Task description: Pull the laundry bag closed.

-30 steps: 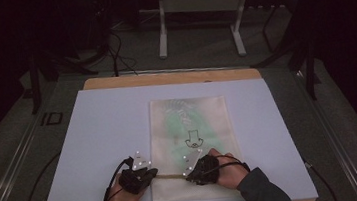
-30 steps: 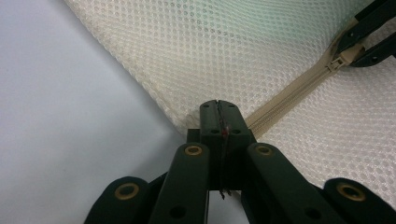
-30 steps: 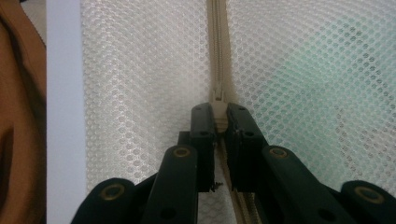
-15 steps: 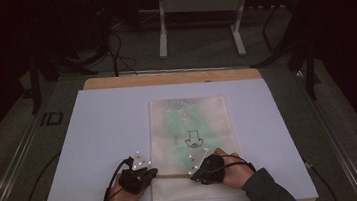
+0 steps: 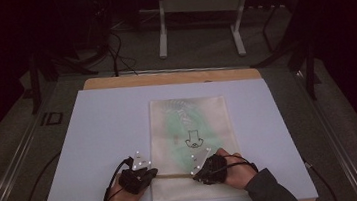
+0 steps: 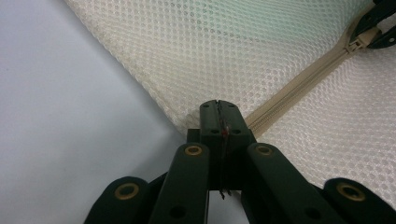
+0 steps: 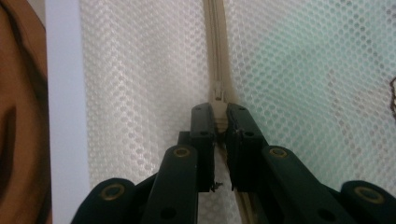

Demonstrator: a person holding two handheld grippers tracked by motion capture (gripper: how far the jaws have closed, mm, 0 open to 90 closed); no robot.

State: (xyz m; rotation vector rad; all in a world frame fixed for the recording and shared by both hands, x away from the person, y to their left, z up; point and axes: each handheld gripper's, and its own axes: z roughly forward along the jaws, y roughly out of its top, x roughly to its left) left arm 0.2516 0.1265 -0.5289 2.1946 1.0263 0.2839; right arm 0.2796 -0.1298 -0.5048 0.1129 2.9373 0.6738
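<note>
A cream mesh bag (image 5: 189,129) with something green inside lies flat on the white board (image 5: 99,134). Its zipper (image 5: 174,175) runs across the near end, between the two grippers. My left gripper (image 5: 149,173) is shut on the bag's edge at the zipper's left end; in the left gripper view (image 6: 219,108) the jaws pinch the mesh corner there. My right gripper (image 5: 200,171) is shut on the zipper pull; in the right gripper view (image 7: 218,116) the tab sits between the jaws, with the slider (image 7: 218,91) just ahead. The right gripper's jaws and the pull (image 6: 362,41) also show far off in the left gripper view.
The white board rests on a wooden table (image 5: 174,77) whose edge shows at the back and front. A metal stand (image 5: 198,18) and cables lie on the dark floor beyond. Board surface lies bare left and right of the bag.
</note>
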